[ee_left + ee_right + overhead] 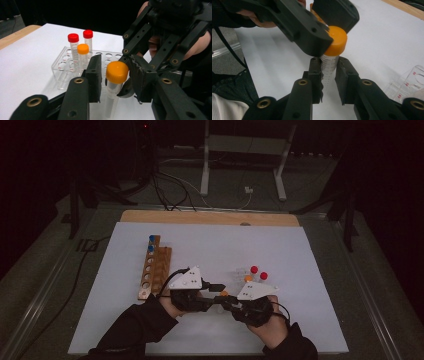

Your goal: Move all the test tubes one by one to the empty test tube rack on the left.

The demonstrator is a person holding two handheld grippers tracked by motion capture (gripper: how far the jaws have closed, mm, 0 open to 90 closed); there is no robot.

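Your right gripper [329,75] clamps the tube [329,68], left gripper [115,75] pinches its cap [117,72]; twist off-axis and the tube could slip out.

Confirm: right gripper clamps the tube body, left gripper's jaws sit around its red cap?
Not quite: the cap is orange, as both gripper views show. The rest holds: the right gripper clamps the tube by its body, and the left gripper has its jaws around the cap.

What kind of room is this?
Probably a lab-style test bench: capped plastic sample tubes stand in a clear plastic rack, a wooden tube rack sits on a white-covered table.
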